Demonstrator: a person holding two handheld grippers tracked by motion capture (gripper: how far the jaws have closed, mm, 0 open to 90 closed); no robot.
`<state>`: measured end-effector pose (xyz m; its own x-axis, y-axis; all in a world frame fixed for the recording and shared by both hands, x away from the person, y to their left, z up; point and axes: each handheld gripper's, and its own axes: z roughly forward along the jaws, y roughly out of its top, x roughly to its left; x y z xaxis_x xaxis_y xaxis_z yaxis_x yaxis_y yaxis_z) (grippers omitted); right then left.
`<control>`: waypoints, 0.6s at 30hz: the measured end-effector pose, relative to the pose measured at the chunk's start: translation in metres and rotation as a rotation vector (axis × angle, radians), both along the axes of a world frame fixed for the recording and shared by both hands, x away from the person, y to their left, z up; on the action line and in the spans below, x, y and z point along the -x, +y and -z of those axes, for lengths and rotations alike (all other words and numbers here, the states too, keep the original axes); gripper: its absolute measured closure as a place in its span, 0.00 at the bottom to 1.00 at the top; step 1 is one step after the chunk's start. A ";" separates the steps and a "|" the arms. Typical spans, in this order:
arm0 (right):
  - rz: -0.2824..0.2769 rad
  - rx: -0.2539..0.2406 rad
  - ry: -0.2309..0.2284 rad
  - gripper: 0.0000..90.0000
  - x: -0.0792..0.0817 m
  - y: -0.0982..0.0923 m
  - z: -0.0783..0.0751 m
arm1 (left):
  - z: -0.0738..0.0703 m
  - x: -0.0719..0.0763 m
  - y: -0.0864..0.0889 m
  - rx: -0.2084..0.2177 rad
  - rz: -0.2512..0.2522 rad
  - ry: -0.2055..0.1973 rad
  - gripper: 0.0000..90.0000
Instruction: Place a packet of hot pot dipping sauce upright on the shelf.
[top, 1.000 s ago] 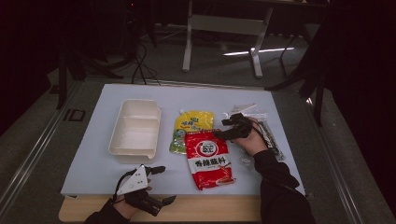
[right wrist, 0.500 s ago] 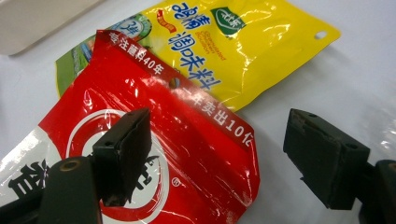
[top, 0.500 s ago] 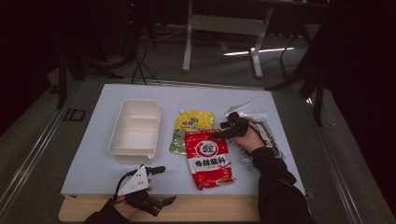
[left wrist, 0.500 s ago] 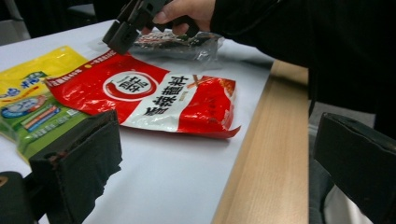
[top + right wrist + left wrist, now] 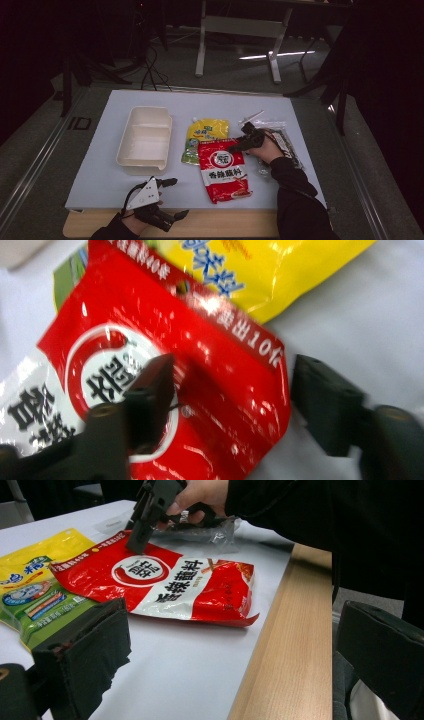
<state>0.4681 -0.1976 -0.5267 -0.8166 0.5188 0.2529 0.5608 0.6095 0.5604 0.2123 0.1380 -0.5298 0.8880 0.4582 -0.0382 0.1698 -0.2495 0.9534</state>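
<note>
A red seasoning pouch [image 5: 225, 169] lies flat at the table's front middle, its top edge overlapping a yellow-green pouch [image 5: 206, 134]. My right gripper [image 5: 234, 148] points down at the red pouch's top right corner [image 5: 260, 365]. Its jaws have just been closing and stand open astride that corner, one fingertip [image 5: 150, 385] over the printed face, the other off the pouch's edge above the table. The left gripper view shows the same gripper [image 5: 142, 535] tilted onto the red pouch [image 5: 185, 585]. My left gripper [image 5: 177, 197] rests open at the table's front edge, nothing between its jaws [image 5: 235, 630].
A cream two-compartment tray [image 5: 131, 150] stands at the left of the white table top [image 5: 100, 170]. A clear bag with dark contents [image 5: 280, 142] lies under the right hand. A wooden strip [image 5: 280, 645] borders the table's front edge.
The right gripper has sunk onto the red pouch's top corner and its jaws have narrowed. The left gripper has kept still.
</note>
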 end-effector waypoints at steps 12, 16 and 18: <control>-0.018 0.051 -0.083 0.98 0.011 -0.002 -0.025 | 0.000 0.000 -0.001 0.002 0.000 0.000 0.03; -0.027 0.061 -0.123 0.99 0.019 0.000 -0.035 | -0.001 0.000 -0.001 0.001 -0.001 -0.002 0.03; -0.032 0.062 -0.131 0.99 0.022 0.001 -0.039 | -0.001 0.000 -0.001 0.002 -0.002 0.000 0.03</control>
